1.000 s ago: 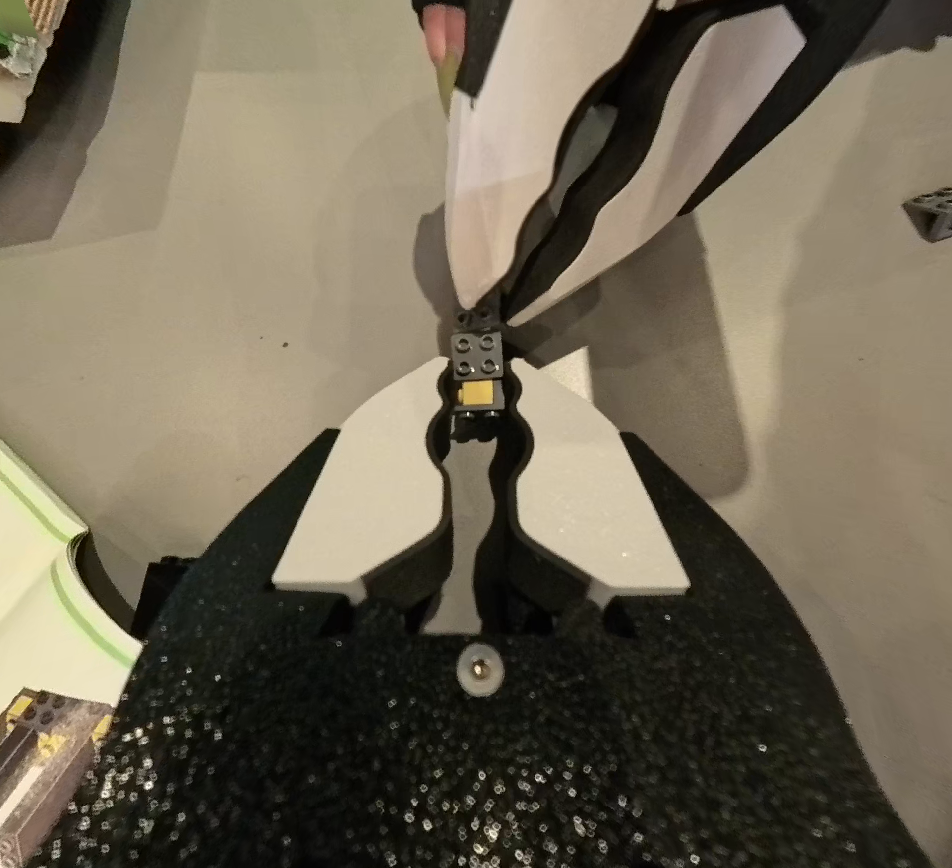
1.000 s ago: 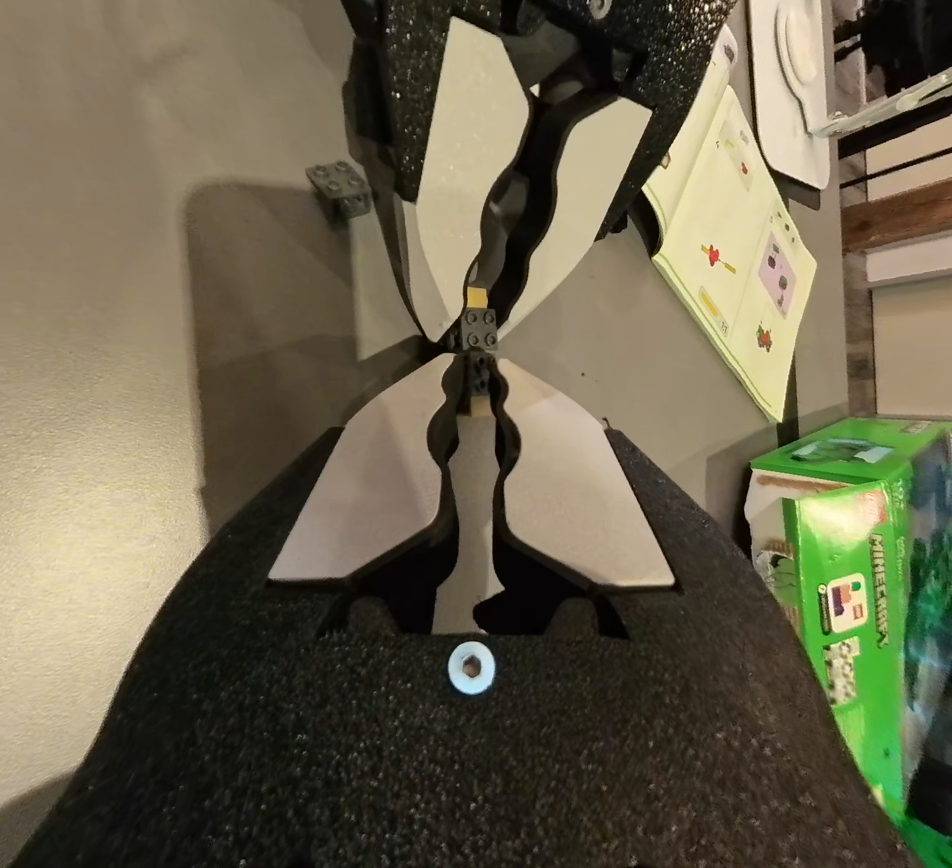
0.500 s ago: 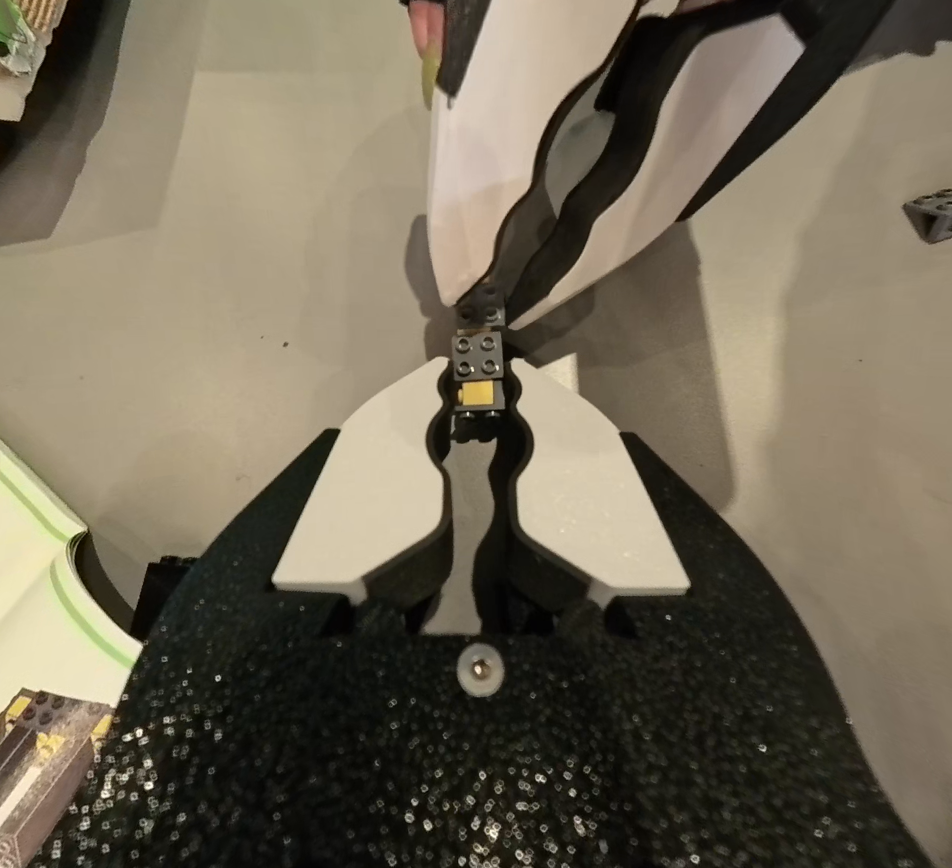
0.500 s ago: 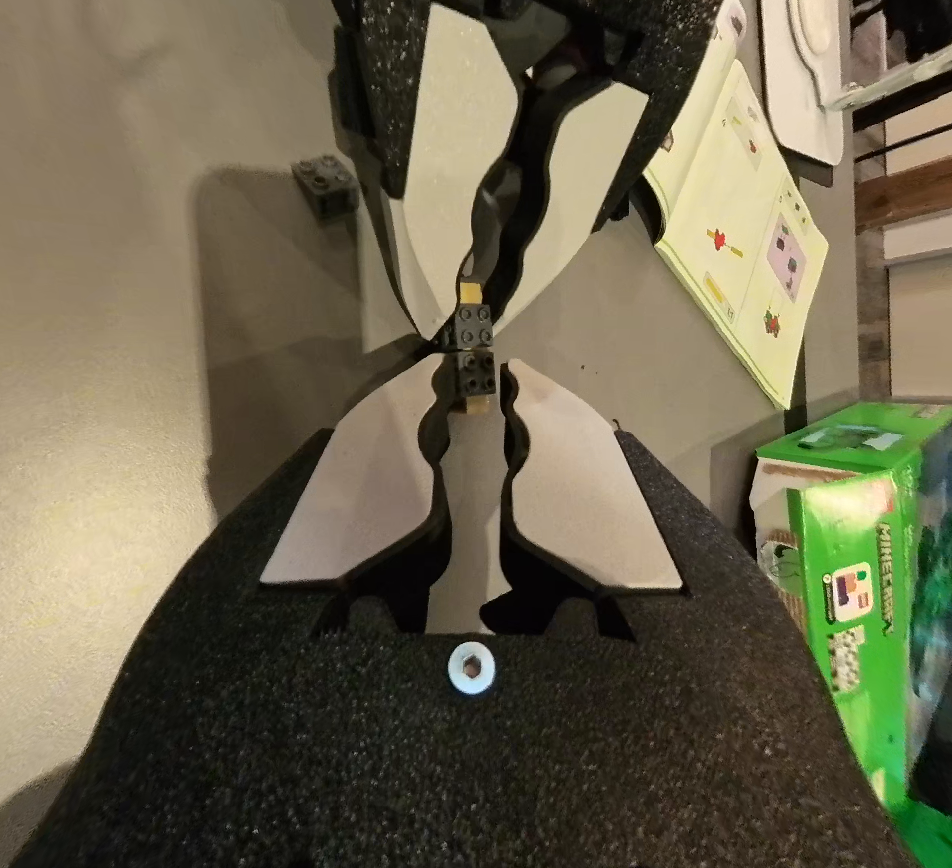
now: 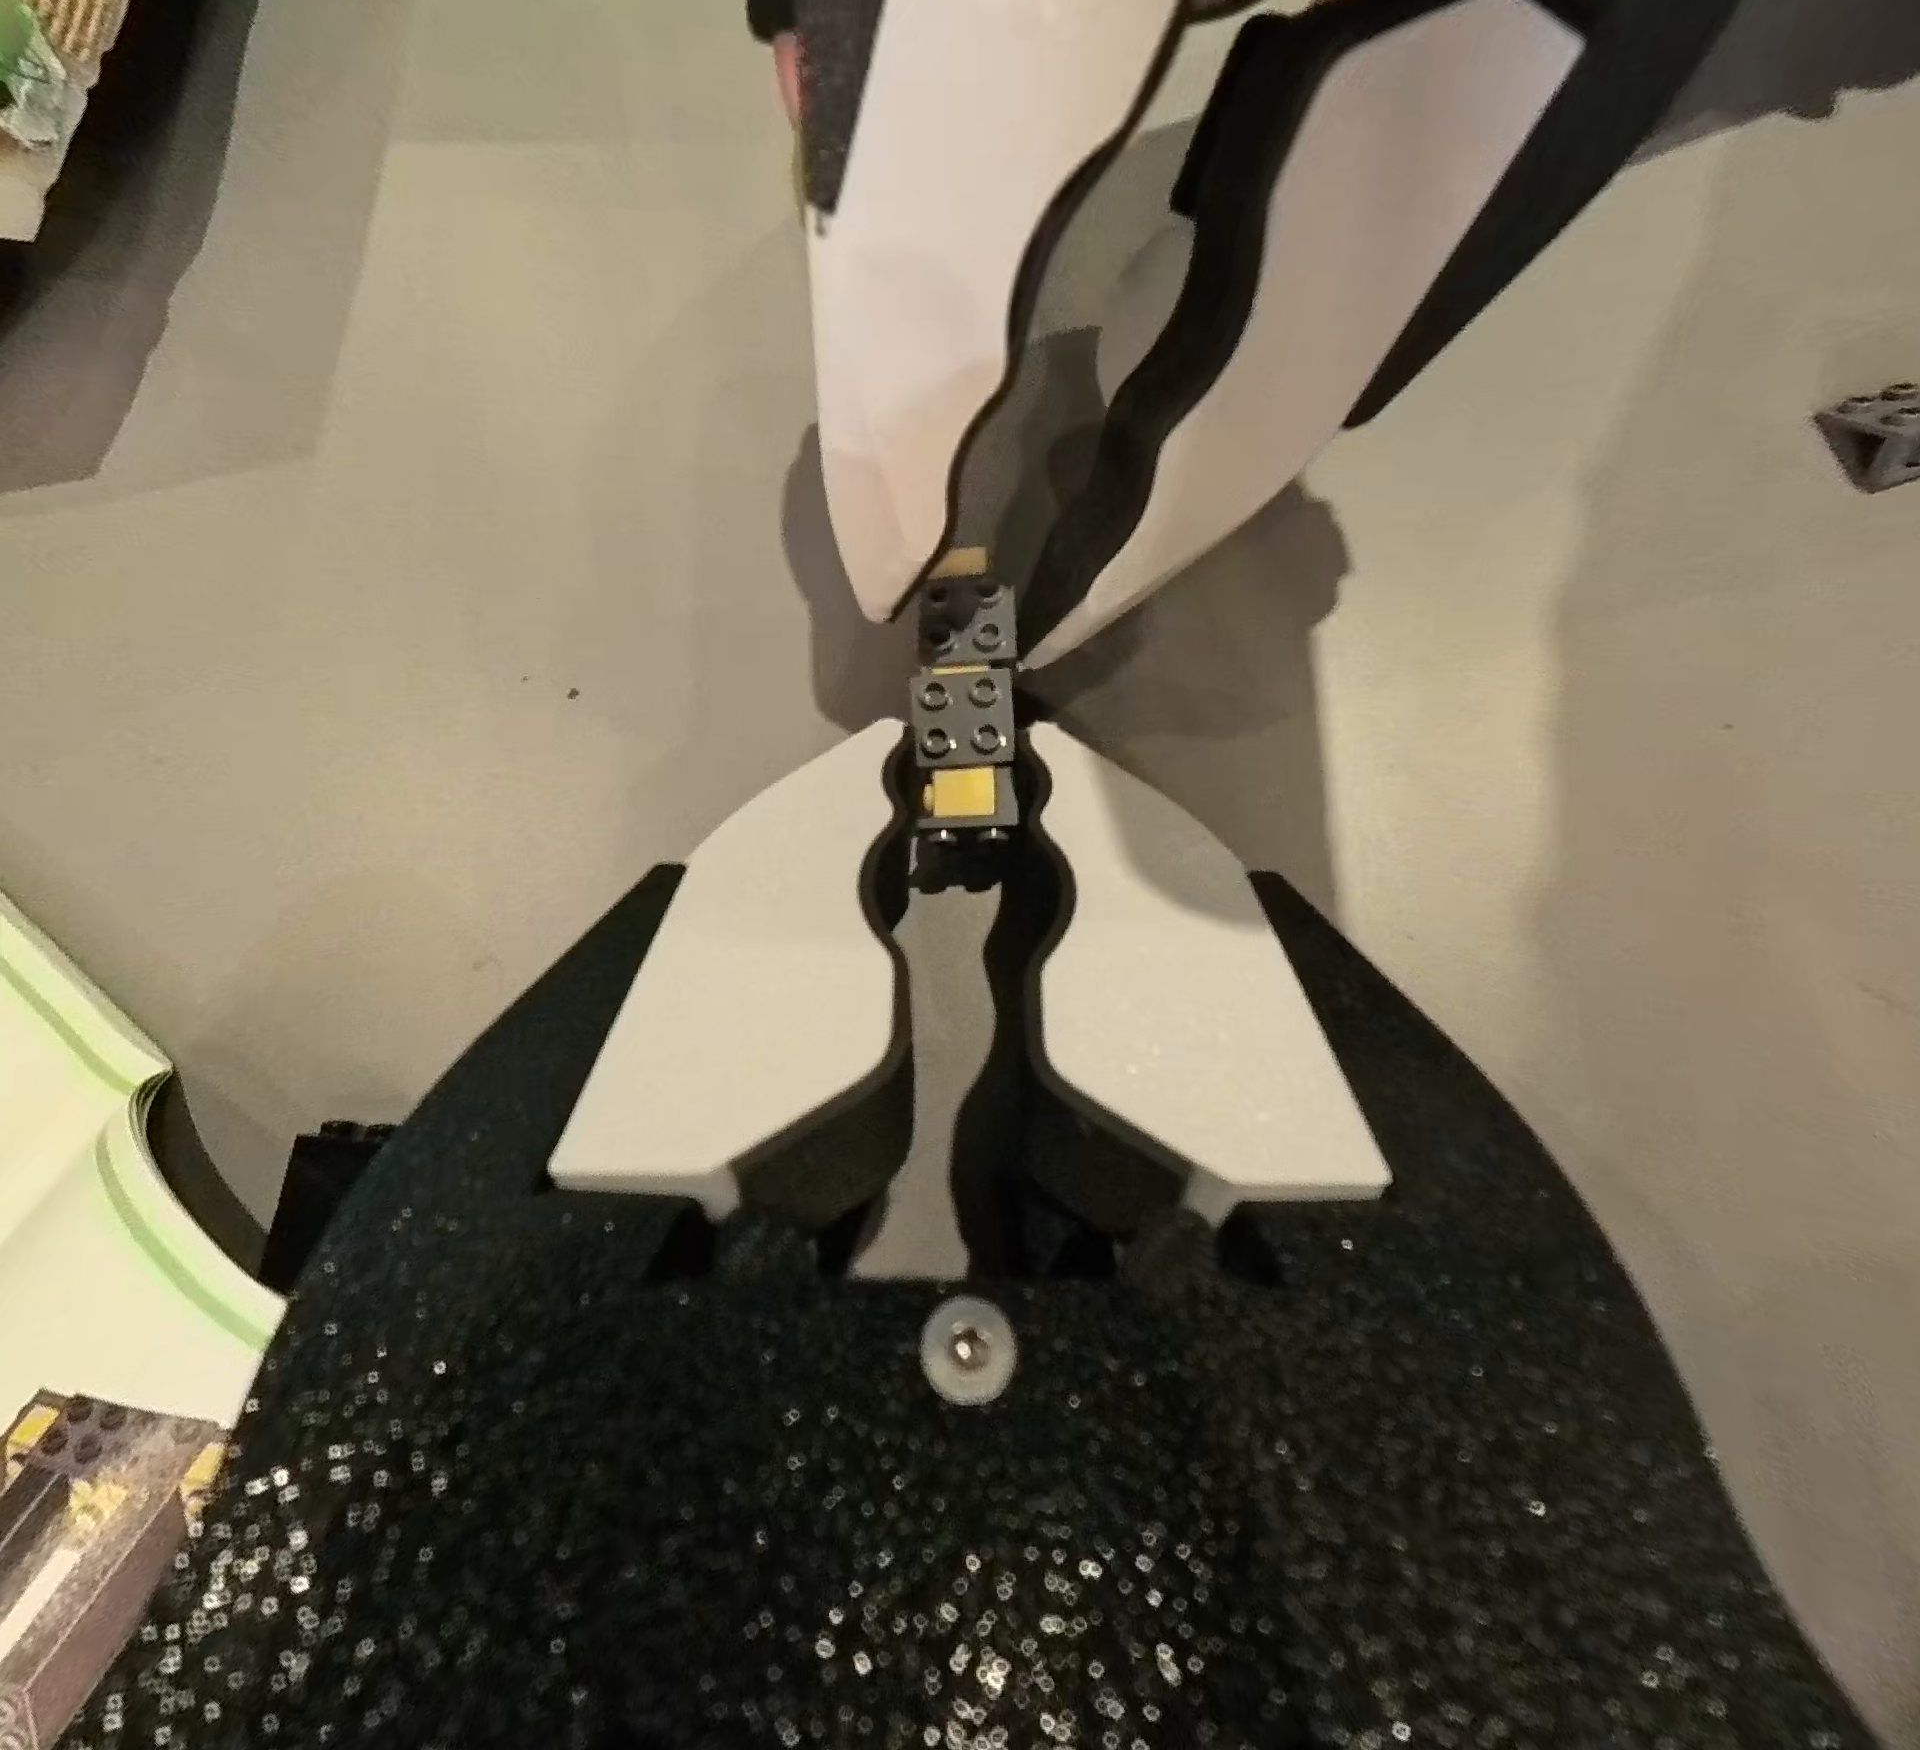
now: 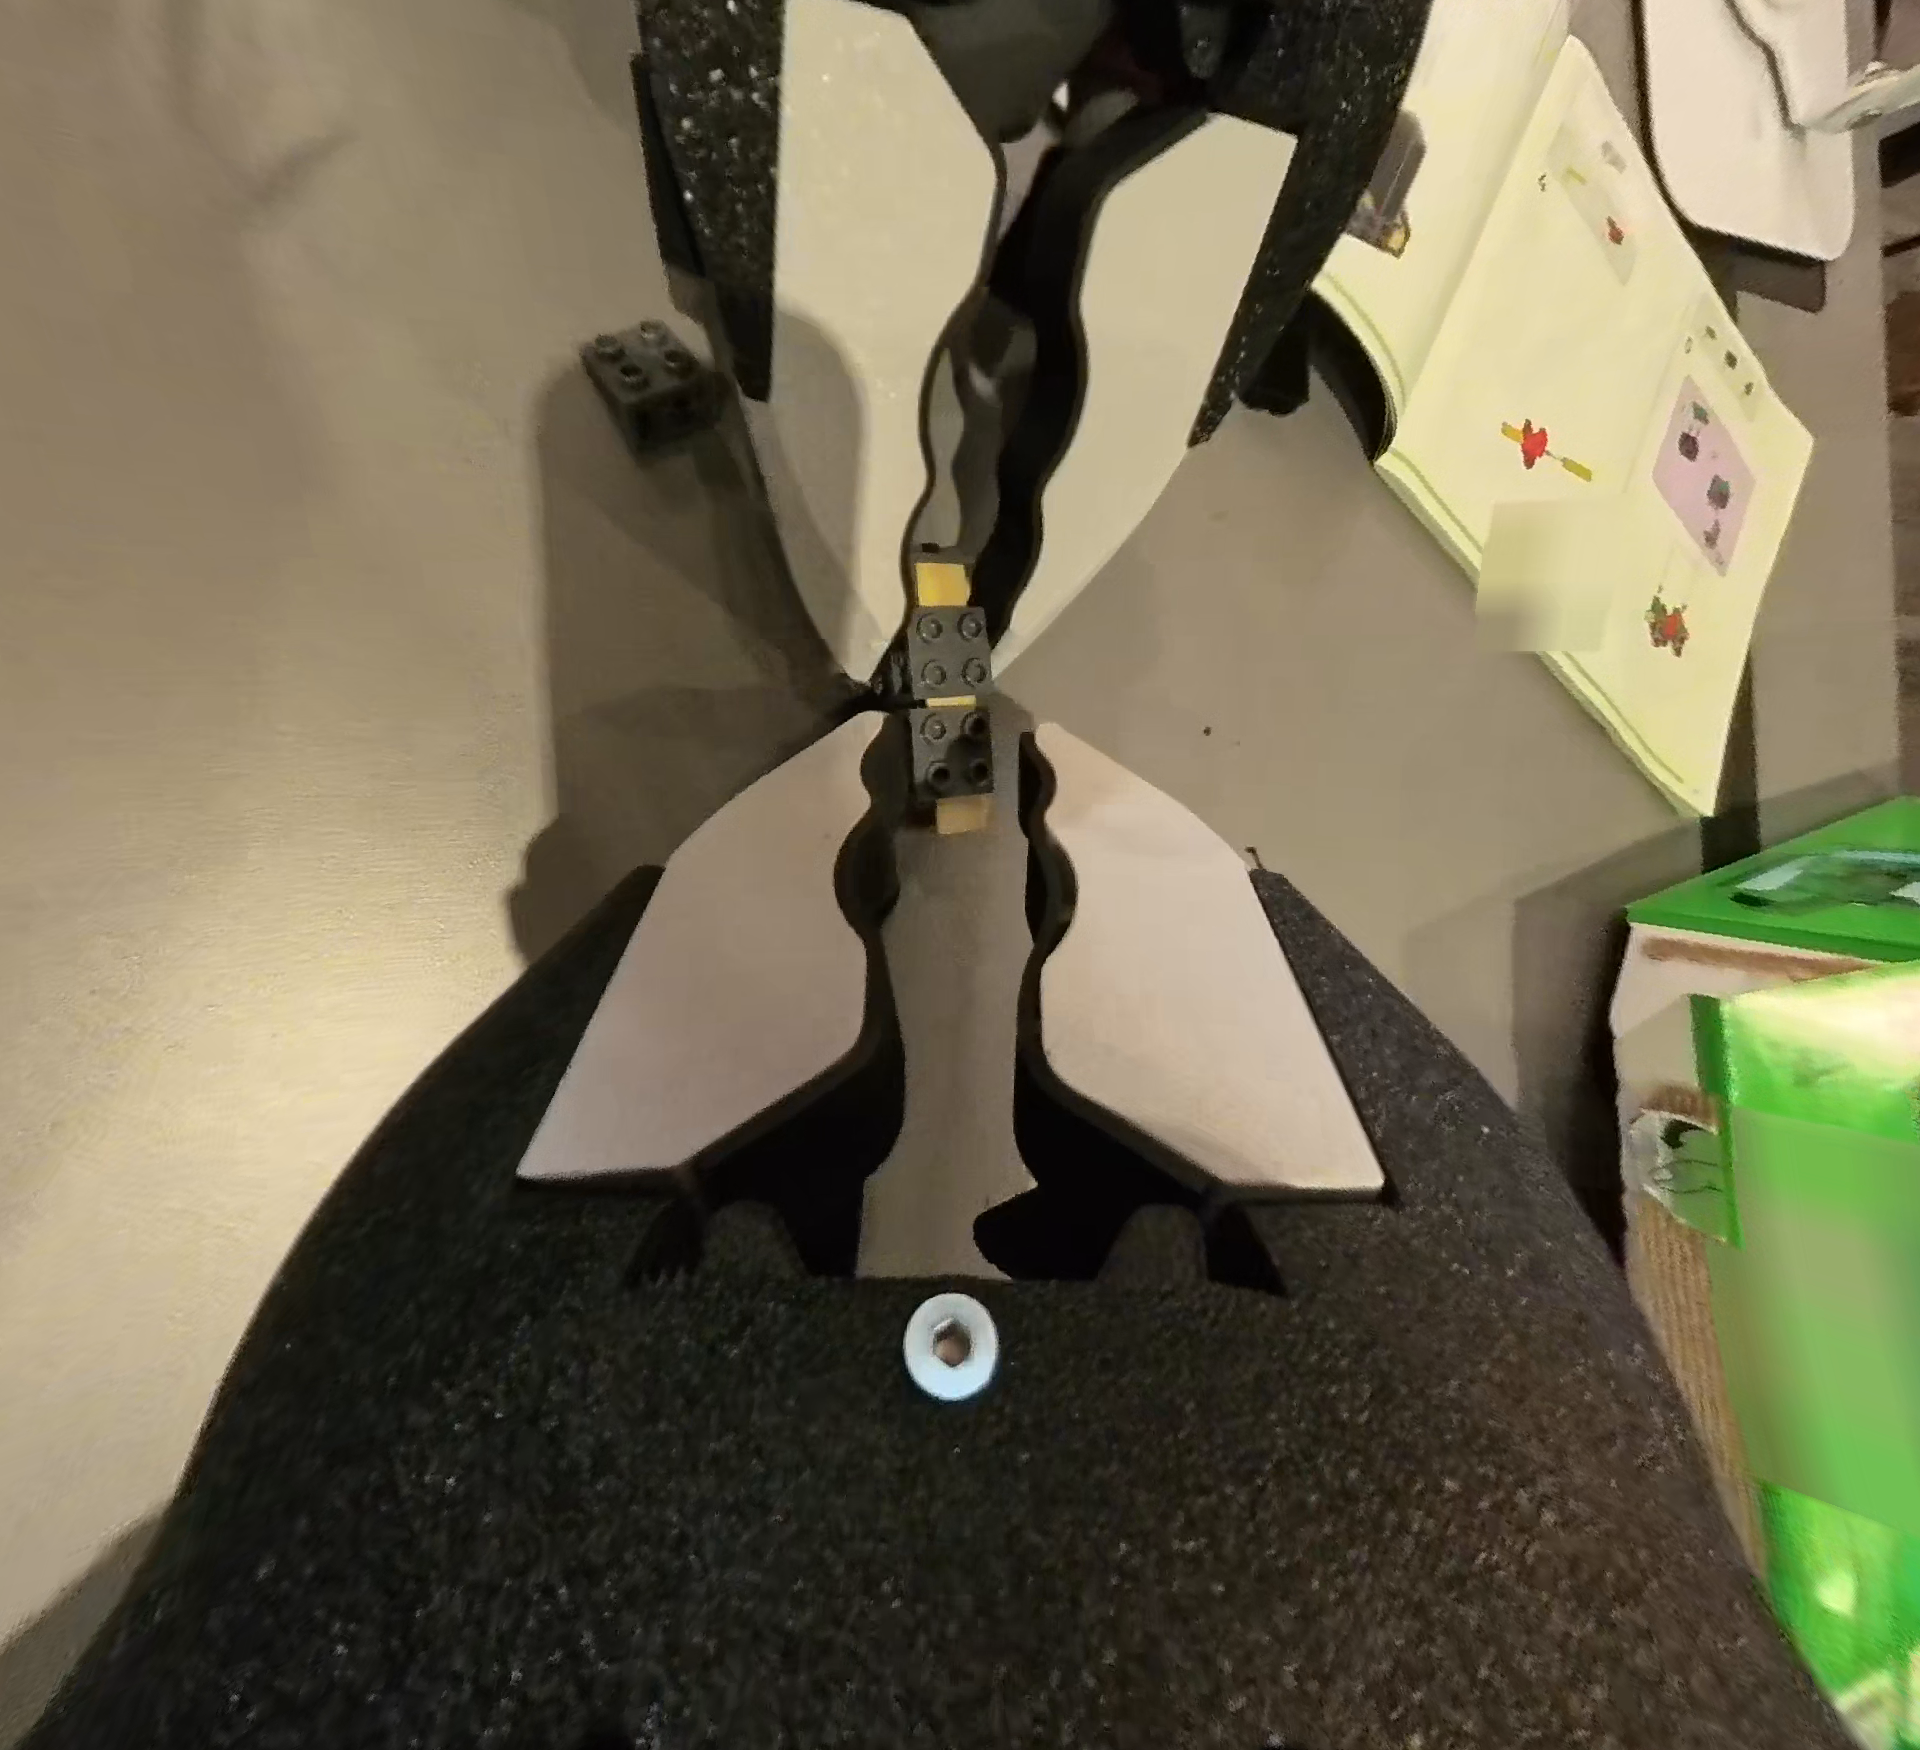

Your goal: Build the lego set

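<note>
While your grippers meet tip to tip at frame centre, note the grey table [image 5: 416, 661] beneath, a green box [image 6: 1818, 1181] lower right and a booklet [image 6: 1558, 412] upper right. Your left gripper [image 5: 961, 744] is closed on a dark brick [image 5: 961, 713]. Your right gripper [image 6: 951, 765] is narrowed onto a second brick [image 6: 951, 755]. Both bricks nearly touch. A loose brick [image 6: 649, 381] lies upper left.

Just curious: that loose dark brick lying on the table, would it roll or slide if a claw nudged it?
The brick looks blocky and flat-sided, so it probably won't roll. It seems small and likely light, so a nudge would probably slide it across the smooth table. It looks rigid, not floppy.
</note>
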Demonstrator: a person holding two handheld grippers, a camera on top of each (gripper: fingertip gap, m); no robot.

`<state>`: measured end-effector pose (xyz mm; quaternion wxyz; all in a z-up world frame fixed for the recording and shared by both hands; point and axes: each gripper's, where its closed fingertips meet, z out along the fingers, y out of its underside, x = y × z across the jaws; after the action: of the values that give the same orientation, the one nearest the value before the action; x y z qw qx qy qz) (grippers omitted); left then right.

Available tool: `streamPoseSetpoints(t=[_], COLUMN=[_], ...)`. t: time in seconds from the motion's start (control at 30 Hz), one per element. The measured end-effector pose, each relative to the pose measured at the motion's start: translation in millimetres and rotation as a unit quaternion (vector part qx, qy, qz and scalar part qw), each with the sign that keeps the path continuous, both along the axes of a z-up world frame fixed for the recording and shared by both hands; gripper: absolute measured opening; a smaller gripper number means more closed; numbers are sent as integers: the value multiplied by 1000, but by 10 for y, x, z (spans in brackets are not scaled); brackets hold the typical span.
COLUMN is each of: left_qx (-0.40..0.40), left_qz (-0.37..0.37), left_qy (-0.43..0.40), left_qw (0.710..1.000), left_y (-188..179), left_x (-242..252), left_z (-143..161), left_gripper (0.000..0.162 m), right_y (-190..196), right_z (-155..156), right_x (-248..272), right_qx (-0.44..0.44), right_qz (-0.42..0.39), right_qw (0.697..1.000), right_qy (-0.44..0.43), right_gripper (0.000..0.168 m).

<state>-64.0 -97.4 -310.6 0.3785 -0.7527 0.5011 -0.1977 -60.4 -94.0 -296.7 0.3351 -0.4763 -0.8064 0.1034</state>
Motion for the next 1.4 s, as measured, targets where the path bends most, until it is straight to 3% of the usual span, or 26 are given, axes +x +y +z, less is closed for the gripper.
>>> streamPoseSetpoints(t=[0.6,1.4], left_qx=[-14,-20], left_qz=[-20,-10], left_qy=[-6,-5], left_qw=[1000,1000], left_y=[-53,-46], left_x=[23,0], left_z=[-1,-6], left_gripper=[17,16], right_y=[-78,-67], right_z=[-38,-42], right_x=[20,-7], right_qx=[-186,-168], right_qz=[8,3], right_qw=[982,986], right_qy=[-17,-16], right_gripper=[16,16])
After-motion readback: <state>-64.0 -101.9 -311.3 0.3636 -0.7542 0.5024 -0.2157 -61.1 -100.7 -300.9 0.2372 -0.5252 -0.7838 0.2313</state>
